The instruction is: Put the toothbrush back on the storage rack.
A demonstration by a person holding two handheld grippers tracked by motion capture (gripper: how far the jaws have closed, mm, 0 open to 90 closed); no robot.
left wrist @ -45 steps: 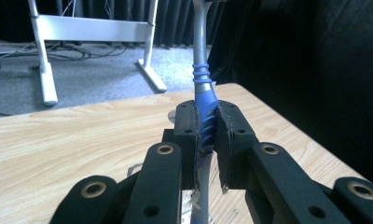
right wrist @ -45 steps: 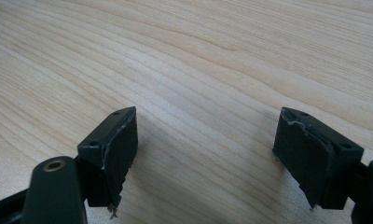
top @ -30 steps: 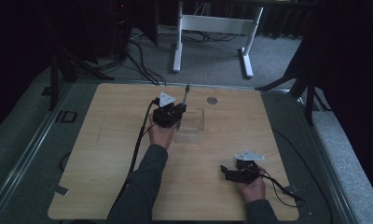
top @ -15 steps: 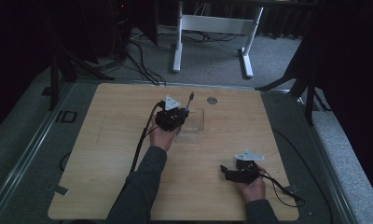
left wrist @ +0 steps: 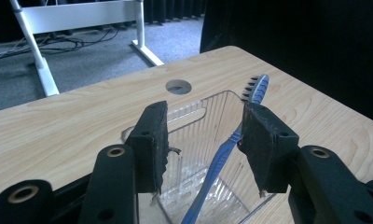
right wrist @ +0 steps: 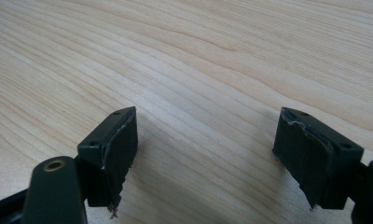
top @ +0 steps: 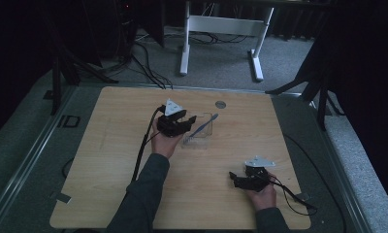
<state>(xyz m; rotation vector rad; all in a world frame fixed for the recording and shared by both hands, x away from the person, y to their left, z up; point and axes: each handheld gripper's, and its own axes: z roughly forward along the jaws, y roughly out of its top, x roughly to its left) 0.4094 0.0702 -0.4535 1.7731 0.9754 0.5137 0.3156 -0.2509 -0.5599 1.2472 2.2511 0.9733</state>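
Note:
A clear plastic box stands near the middle of the wooden table. A blue toothbrush lies slanted inside it, with its bristle head over the far rim. My left gripper hovers open at the box's left side. In its own view its jaws stand either side of the box's opening, and the toothbrush handle passes close to the right jaw. My right gripper is open low over bare wood at the front right, holding nothing.
A round hole is cut in the table beyond the box. A white desk frame and cables are on the grey floor behind the table. Each gripper trails a black cable across the tabletop.
The toothbrush stuck up beyond the left gripper earlier; now it lies lower, slanted in the box. The left gripper has drawn slightly back. The right gripper has not moved.

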